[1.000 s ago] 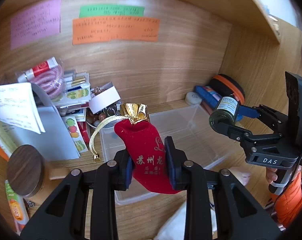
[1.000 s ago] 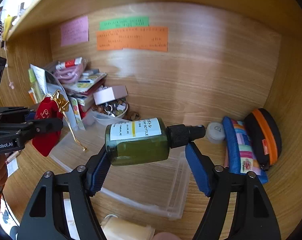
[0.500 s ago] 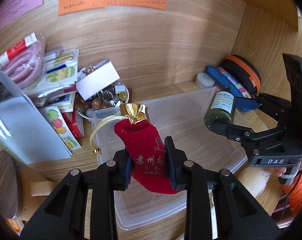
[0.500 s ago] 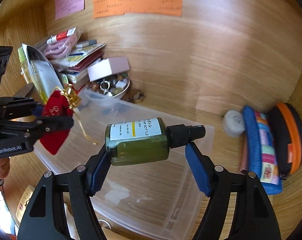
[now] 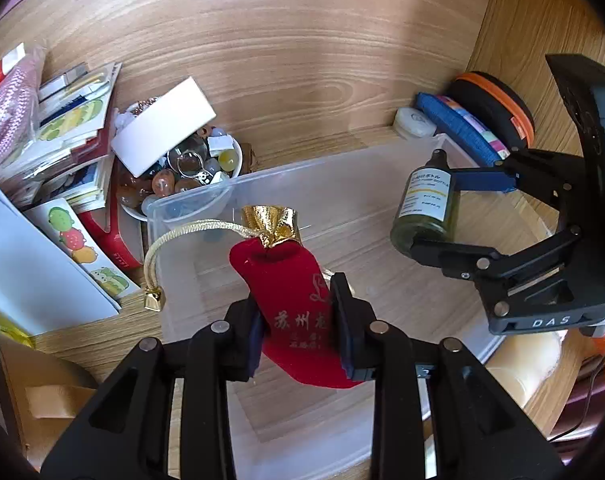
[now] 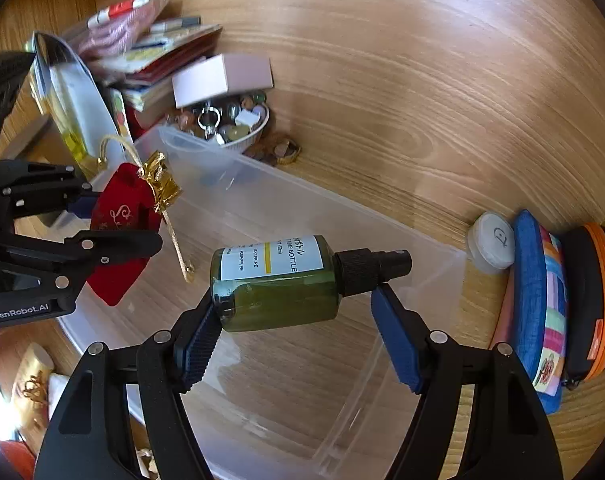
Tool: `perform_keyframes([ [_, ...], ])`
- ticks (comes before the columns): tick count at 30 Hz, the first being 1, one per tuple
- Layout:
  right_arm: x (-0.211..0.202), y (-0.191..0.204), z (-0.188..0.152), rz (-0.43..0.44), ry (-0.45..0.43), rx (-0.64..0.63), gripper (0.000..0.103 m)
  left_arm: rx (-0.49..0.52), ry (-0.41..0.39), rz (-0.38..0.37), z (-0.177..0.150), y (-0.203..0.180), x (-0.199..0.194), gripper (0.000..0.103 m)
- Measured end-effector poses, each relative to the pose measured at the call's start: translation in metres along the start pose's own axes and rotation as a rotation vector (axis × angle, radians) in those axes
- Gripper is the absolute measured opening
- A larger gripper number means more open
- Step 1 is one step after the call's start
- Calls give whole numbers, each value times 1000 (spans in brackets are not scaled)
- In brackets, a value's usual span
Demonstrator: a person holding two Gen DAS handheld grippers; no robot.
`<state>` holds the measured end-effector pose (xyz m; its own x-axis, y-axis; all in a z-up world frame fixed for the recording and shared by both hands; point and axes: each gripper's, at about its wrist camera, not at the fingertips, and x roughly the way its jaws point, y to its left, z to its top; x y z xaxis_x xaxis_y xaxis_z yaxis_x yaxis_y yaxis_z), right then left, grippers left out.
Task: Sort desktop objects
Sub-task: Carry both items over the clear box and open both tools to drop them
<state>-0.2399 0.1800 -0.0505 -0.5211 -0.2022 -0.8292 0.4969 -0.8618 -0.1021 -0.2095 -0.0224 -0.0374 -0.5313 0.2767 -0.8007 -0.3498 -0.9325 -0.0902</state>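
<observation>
Left gripper [image 5: 298,332] clamped on a red velvet drawstring pouch with a gold-foil neck [image 5: 290,292], pinched across the lower half, neck up and tilted away, gold cord [image 5: 170,240] looping down on the left to a small gold end piece hanging outside the near-left corner of the box. Pouch held above the clear rectangular plastic storage box [image 5: 190,200], over its left part, not touching the bottom. Right gripper [image 6: 298,332] closed end-to-end on a dark green plastic spray bottle with a white label and black pump cap [image 6: 278,280], lying sideways between the blue pads: base against the left pad, black cap against the tip of the right pad. Bottle likewise held over the open box, above its bare wooden-looking floor, toward the right side. Nothing visible inside the box under either gripper. Behind the box's far-left corner, a white ribbed bowl of glass beads and key rings [image 6: 238,128], with a white rectangular card box [image 6: 222,78] leaning over it. Further left, a stack of booklets and sticker sheets [image 5: 74,140]. Against the back wall at right, a small round white lidded pot [image 6: 492,242], then a blue patchwork fabric pouch [image 6: 540,316], then a black oval case with an orange zip band [image 6: 594,300], standing side by side and touching.
</observation>
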Motion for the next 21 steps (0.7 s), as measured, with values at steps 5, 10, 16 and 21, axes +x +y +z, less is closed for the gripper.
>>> perform_keyframes([
  [5, 9, 8, 2, -31, 46, -46, 70, 2, 20, -2, 2, 0, 7, 30],
  [10, 18, 14, 3, -47, 91, -85, 70, 18, 30, 8, 3, -1, 10, 32],
  [16, 26, 18, 3, -50, 130, -101, 70, 63, 37, 49, 1, -10, 14, 40],
  [21, 27, 20, 3, -47, 145, -106, 70, 80, 42, 61, 0, -14, 19, 52],
])
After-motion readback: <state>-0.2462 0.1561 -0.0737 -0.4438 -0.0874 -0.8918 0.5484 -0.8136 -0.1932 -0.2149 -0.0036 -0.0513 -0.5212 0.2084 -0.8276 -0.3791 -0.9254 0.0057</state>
